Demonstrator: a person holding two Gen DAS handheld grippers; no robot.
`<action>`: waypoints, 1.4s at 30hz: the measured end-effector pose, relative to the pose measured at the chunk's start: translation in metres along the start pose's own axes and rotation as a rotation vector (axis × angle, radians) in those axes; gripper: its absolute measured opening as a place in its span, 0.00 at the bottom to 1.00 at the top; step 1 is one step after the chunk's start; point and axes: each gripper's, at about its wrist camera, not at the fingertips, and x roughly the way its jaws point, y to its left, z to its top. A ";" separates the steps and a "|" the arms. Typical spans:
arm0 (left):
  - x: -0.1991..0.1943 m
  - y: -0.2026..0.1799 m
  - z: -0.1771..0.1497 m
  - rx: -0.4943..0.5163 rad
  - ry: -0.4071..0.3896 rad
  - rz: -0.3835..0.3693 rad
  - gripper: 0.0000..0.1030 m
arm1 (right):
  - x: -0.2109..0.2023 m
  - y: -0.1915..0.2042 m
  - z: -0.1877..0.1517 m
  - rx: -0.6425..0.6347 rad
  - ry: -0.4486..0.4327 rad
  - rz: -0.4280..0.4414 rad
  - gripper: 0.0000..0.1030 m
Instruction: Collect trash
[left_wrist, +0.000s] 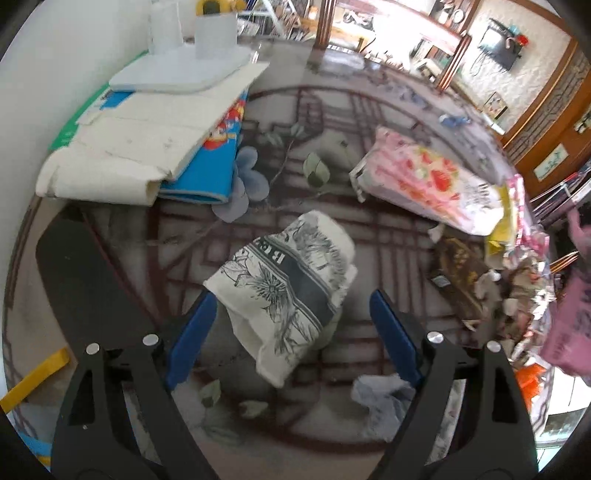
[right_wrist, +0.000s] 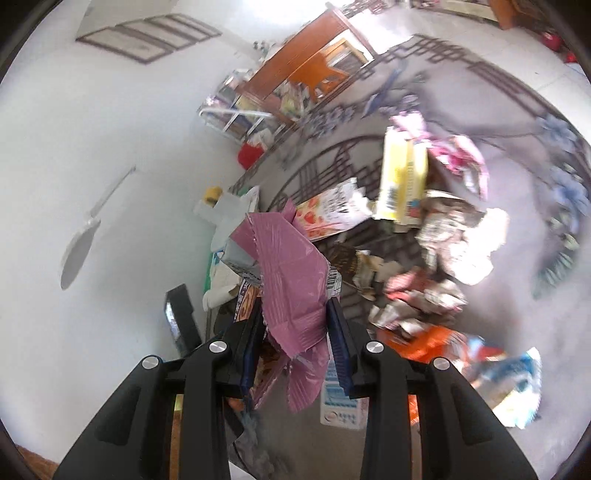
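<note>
In the left wrist view, a white pouch with a grey flower print (left_wrist: 291, 291) lies on the patterned table top (left_wrist: 332, 155). My left gripper (left_wrist: 292, 301) hovers over it, open, one blue pad on each side of the pouch and neither touching it. In the right wrist view, my right gripper (right_wrist: 295, 306) is shut on a crumpled pink wrapper (right_wrist: 291, 273), held up above the table. The wrapper fans out beyond the fingertips and hides what is behind it. The same pink wrapper (left_wrist: 570, 332) shows at the right edge of the left wrist view.
A heap of wrappers (right_wrist: 443, 258) with a yellow box (right_wrist: 402, 177) and a strawberry-print pack (left_wrist: 424, 181) fills the table's right side. Folded white material (left_wrist: 140, 147) over a blue pack (left_wrist: 218, 158) lies at the left. A crumpled grey bag (left_wrist: 384, 398) sits near my left gripper's right finger.
</note>
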 end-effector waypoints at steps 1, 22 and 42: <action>0.006 0.000 0.000 0.001 0.009 0.019 0.80 | -0.004 -0.005 -0.003 0.017 -0.007 -0.002 0.31; -0.061 -0.026 -0.027 0.017 -0.077 -0.129 0.02 | -0.023 -0.006 -0.012 -0.010 -0.048 -0.008 0.31; -0.045 0.020 -0.032 -0.127 -0.053 -0.046 0.68 | -0.025 -0.020 -0.020 0.047 -0.037 -0.017 0.31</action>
